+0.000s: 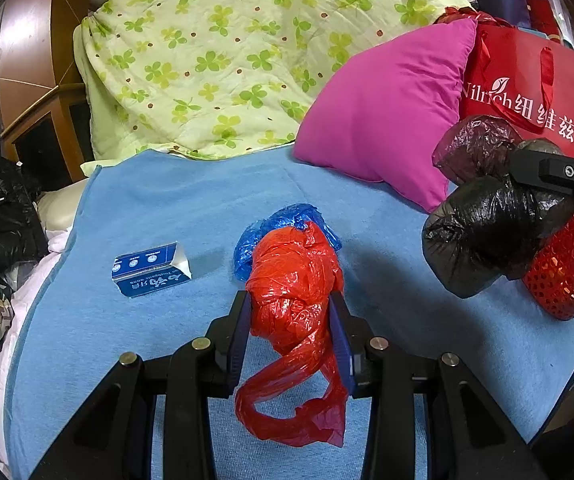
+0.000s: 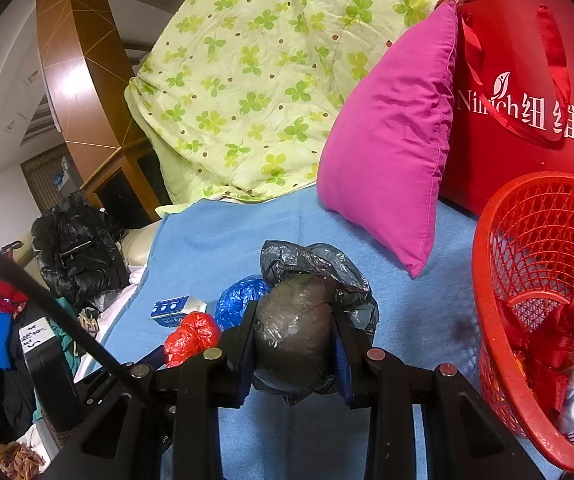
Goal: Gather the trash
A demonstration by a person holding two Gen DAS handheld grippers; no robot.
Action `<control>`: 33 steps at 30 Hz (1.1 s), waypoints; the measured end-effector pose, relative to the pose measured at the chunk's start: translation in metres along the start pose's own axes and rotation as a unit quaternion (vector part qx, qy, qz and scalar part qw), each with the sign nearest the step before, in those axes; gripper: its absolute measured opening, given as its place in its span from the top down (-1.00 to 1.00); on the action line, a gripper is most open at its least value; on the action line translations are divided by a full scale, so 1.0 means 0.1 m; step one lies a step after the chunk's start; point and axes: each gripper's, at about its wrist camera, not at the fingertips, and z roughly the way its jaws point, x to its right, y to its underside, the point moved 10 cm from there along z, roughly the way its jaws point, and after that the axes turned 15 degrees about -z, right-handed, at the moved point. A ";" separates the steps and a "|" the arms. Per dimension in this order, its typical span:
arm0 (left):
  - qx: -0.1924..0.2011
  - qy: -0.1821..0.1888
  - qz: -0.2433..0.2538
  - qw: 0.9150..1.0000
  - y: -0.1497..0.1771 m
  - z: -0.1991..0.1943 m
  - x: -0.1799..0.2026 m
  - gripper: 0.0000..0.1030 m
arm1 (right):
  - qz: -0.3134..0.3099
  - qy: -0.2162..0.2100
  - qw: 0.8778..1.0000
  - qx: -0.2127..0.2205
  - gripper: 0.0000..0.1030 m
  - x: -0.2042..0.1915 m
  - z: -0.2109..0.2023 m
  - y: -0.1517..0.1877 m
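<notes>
- Left gripper [image 1: 291, 322] closed around a knotted red plastic bag [image 1: 293, 280], low over the blue blanket [image 1: 167, 200], tail of the bag trailing toward the camera; whether the bundle is clear of the cloth cannot be told.
- Right gripper [image 2: 295, 338] clamped on a dark plastic bag [image 2: 293, 328] wadded into a ball, loose grey film spilling out behind the fingers.
- From the left wrist view, that dark ball held up in the air beside the red basket [image 1: 567, 280], not yet over its mouth (a judgement from the angle, fisheye bending things somewhat).
- Red basket at the right edge of the blanket, just in front of a red shopping bag [image 2: 527, 80]; already some trash at the bottom, red wrapping and something silvery.
- So, partly done: a few pieces binned, two more in hand and likely next to go in.
- Still lying on the blanket: a crumpled blue plastic bag [image 1: 283, 220] touching the far side of the red one, and a small blue carton [image 1: 151, 270] well to the left.
- Pink pillow [image 1: 387, 120] and green floral quilt [image 1: 227, 60] stacked behind, not part of the job by the look of it.
</notes>
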 end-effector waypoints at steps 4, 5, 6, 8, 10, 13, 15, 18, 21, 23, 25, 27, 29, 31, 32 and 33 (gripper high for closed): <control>-0.003 0.001 0.000 1.000 0.00 0.02 0.00 0.22 | -0.001 0.001 1.000 0.000 0.33 0.00 0.00 0.00; -0.002 0.001 0.001 1.000 0.00 0.02 0.00 0.22 | -0.001 0.000 1.000 0.000 0.33 0.00 0.00 0.00; -0.002 0.001 0.001 1.000 0.00 0.02 0.00 0.22 | -0.002 0.000 1.000 0.000 0.33 -0.01 0.00 0.01; -0.004 0.002 0.000 1.000 0.00 0.02 0.00 0.22 | -0.002 0.000 1.000 0.000 0.33 0.00 0.00 0.01; -0.003 0.001 0.001 1.000 0.01 0.02 0.00 0.22 | -0.001 -0.001 1.000 -0.001 0.33 -0.01 0.00 0.01; -0.005 0.002 0.000 1.000 0.01 0.02 0.00 0.22 | -0.001 0.000 1.000 0.000 0.33 -0.01 0.00 0.01; -0.004 0.001 0.001 1.000 0.01 0.02 0.00 0.22 | -0.002 -0.001 1.000 0.000 0.33 -0.01 0.00 0.01; -0.005 0.000 0.001 1.000 0.01 0.03 0.01 0.22 | -0.002 -0.001 1.000 0.000 0.33 -0.02 0.00 0.01; -0.006 0.000 0.001 1.000 0.01 0.03 0.01 0.22 | -0.004 0.000 1.000 0.001 0.33 -0.02 -0.01 0.00; -0.007 0.000 0.001 1.000 0.02 0.03 0.01 0.22 | -0.005 -0.002 1.000 0.001 0.33 -0.02 -0.01 0.00; -0.007 -0.001 0.001 1.000 0.02 0.04 0.01 0.22 | -0.006 -0.001 1.000 0.001 0.33 -0.02 -0.01 -0.01; -0.007 -0.002 0.002 1.000 0.02 0.04 0.01 0.22 | -0.007 -0.002 1.000 0.001 0.33 -0.02 -0.02 -0.01; -0.009 -0.001 0.000 1.000 0.02 0.04 0.01 0.22 | -0.008 -0.002 1.000 0.002 0.33 -0.01 -0.02 -0.02; -0.008 -0.001 0.001 1.000 0.02 0.04 0.01 0.22 | -0.007 -0.002 1.000 0.002 0.33 -0.02 -0.02 -0.01; -0.007 -0.002 0.002 1.000 0.02 0.04 0.01 0.22 | -0.007 -0.002 1.000 0.002 0.33 -0.02 -0.02 -0.01; -0.008 -0.001 0.001 1.000 0.02 0.04 0.02 0.22 | -0.007 -0.002 1.000 0.001 0.33 -0.02 -0.02 -0.01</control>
